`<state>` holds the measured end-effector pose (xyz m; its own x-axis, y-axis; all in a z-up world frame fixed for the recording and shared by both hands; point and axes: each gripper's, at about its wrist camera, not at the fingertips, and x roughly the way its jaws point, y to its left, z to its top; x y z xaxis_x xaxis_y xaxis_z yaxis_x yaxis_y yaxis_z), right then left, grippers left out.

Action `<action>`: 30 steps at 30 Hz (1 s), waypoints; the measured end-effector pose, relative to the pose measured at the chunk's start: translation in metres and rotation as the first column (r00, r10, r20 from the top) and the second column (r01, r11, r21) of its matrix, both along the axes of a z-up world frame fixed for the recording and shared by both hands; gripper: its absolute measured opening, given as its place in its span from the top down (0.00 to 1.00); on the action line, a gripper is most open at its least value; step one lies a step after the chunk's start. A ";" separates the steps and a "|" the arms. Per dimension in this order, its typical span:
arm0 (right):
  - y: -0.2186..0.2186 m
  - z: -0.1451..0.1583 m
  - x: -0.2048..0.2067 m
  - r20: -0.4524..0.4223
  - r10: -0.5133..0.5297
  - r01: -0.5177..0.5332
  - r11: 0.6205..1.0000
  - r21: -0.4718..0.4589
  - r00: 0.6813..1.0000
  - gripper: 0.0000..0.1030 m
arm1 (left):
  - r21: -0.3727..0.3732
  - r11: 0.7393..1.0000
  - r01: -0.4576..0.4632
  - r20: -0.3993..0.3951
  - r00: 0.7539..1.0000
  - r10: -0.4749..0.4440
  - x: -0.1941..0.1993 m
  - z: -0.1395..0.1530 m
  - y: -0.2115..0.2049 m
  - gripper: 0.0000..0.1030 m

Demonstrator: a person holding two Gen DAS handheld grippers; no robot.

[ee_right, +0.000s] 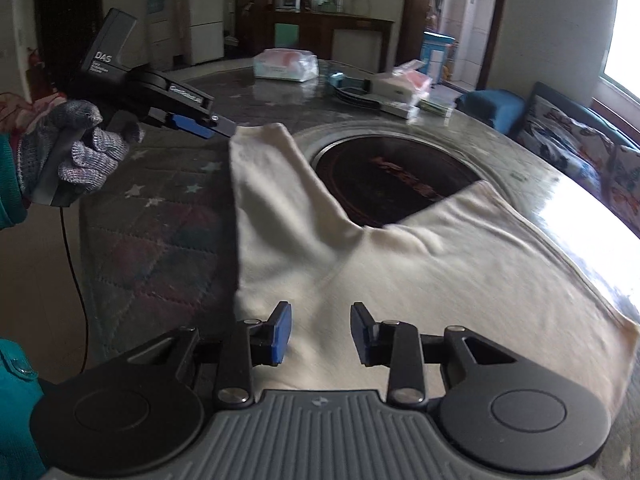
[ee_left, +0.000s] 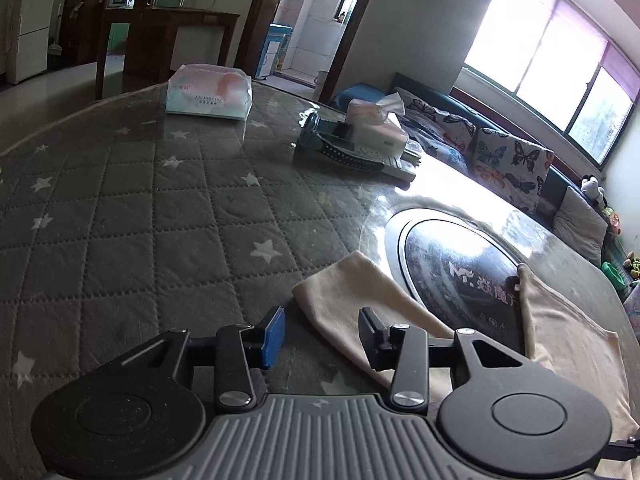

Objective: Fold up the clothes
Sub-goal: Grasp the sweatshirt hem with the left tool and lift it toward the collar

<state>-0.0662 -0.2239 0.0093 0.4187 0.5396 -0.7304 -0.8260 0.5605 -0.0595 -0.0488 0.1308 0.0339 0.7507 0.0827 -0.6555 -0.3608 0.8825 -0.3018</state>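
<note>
in the left wrist view the left claw sits nearest, its jaws spread with nothing pinched. the blue pad on the left finger and the black right finger hang just above the near edge of the surface, which wears a grey quilted cover with white stars. a cream garment lies to the right, one sleeve reaching left in front of the claw tips, its cuff end lying flat on the quilt. beyond it a round black cooktop is set into the surface. farther off lie a tissue pack and a tissue box.

in the right wrist view the right claw is nearest, jaws apart and holding nothing, poised over the cream garment, which spreads across the near right part of the surface. the sleeve runs away from the camera along the garment's left side, and the cooktop shows in the notch between sleeve and body. at far left a gloved hand holds the left claw near the far end of the sleeve; from this side angle i cannot tell whether its tips touch the cloth.
</note>
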 end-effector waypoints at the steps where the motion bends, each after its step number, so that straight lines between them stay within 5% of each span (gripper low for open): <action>1: 0.004 -0.001 -0.001 -0.001 0.011 -0.011 1.000 -0.002 1.000 0.69 | -0.006 1.000 -0.005 -0.005 1.000 0.005 0.001 -0.002 0.000 0.59; 5: 0.019 -0.009 -0.006 0.001 0.044 -0.044 0.999 -0.021 0.999 0.69 | -0.019 1.000 -0.005 -0.002 1.000 0.005 0.003 -0.007 -0.001 0.60; 9: 0.025 -0.012 -0.012 0.027 0.052 -0.051 0.998 -0.044 0.998 0.69 | -0.013 1.000 -0.010 0.003 1.000 0.010 0.005 -0.009 0.000 0.83; 24: 0.026 -0.007 -0.012 0.015 0.045 -0.044 0.999 -0.017 0.999 0.69 | -0.022 0.998 -0.061 0.007 0.998 0.061 0.013 -0.011 0.001 0.83; 26: 0.026 -0.008 -0.012 0.007 0.043 -0.043 0.999 -0.022 0.999 0.69 | -0.024 0.997 -0.070 0.009 0.998 0.070 0.017 -0.011 0.001 0.94; 30: 0.027 -0.012 -0.012 0.006 0.040 -0.040 0.999 -0.025 0.999 0.69 | -0.030 0.997 -0.066 0.081 0.994 0.069 0.016 0.008 -0.002 0.96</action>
